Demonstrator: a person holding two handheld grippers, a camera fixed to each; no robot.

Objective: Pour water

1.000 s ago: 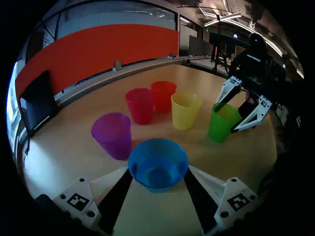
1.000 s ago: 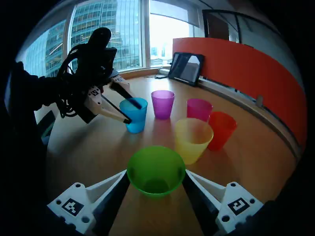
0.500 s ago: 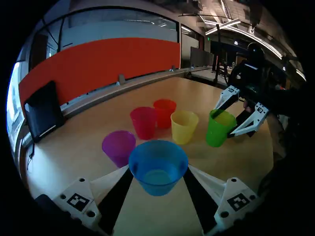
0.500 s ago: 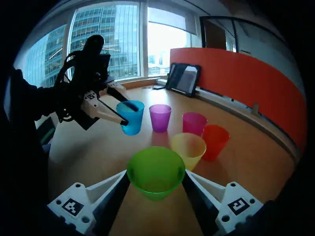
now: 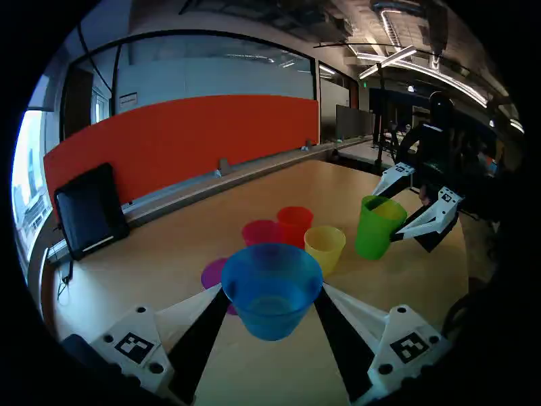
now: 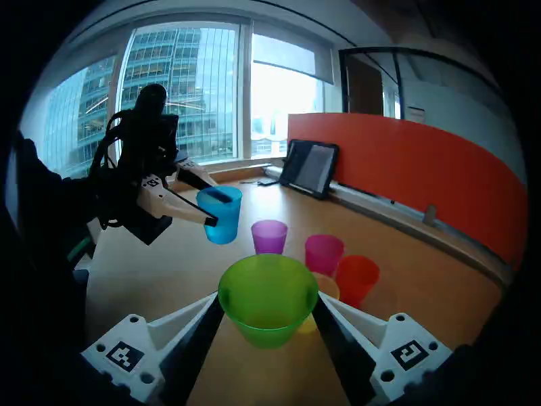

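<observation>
My left gripper [image 5: 272, 298] is shut on a translucent blue cup [image 5: 272, 287], held upright above the table with what looks like a little water low inside. My right gripper [image 6: 268, 304] is shut on a green cup [image 6: 268, 298], also upright and off the table. In the left gripper view the green cup [image 5: 379, 227] hangs at the right in the right gripper [image 5: 384, 216]. In the right gripper view the blue cup [image 6: 220, 213] hangs at the left in the left gripper [image 6: 220, 203].
Below on the wooden table [image 5: 169, 257] stand a purple cup [image 6: 269, 237], a pink cup [image 6: 322, 252], a red cup [image 6: 356, 277] and a yellow cup [image 5: 324, 245], grouped together. A dark tablet [image 5: 91, 210] leans at the table's far edge by the orange wall [image 5: 182, 142].
Both grippers have risen with their cups: the blue and green cups have left the table, and the remaining cups now sit lower and smaller in both views.
</observation>
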